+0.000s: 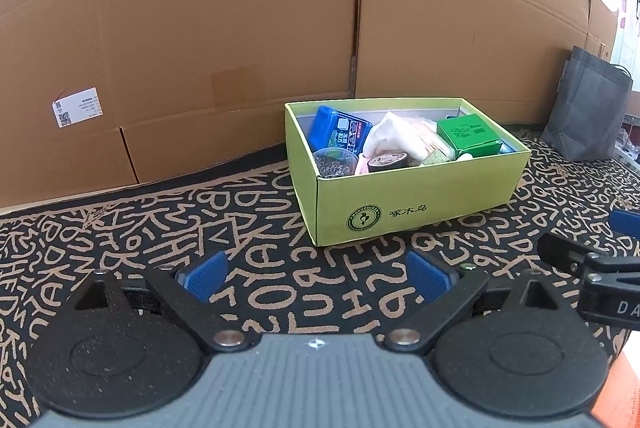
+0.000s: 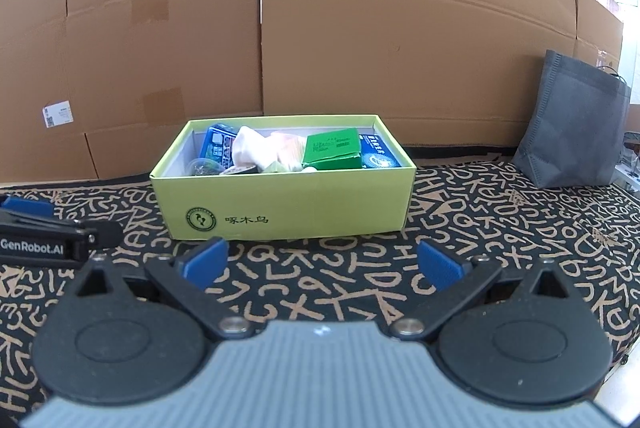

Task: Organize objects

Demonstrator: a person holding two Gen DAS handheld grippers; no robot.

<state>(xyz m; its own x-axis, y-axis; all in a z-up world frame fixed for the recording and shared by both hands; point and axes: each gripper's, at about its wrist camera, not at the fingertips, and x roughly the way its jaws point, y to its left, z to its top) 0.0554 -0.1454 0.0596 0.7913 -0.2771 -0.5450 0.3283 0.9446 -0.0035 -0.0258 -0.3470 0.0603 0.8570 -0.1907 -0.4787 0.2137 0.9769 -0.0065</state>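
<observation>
A lime-green open box (image 1: pixel 420 196) (image 2: pixel 288 206) stands on a black cloth with tan letters. It holds a blue packet (image 1: pixel 340 130) (image 2: pixel 216 144), a white cloth (image 1: pixel 386 138) (image 2: pixel 250 148), a green carton (image 1: pixel 468 134) (image 2: pixel 332 148), a tape roll (image 1: pixel 386 161), a clear cup of small bits (image 1: pixel 334 164) and a dark blue box (image 2: pixel 378 154). My left gripper (image 1: pixel 318 278) is open and empty, in front of the box. My right gripper (image 2: pixel 322 264) is open and empty, close before the box's front wall.
Large cardboard cartons (image 1: pixel 224 40) (image 2: pixel 360 40) form a wall behind the box. A grey fabric bag (image 1: pixel 588 116) (image 2: pixel 572 132) stands at the right. The other gripper shows at the right edge of the left wrist view (image 1: pixel 600 268) and the left edge of the right wrist view (image 2: pixel 44 232).
</observation>
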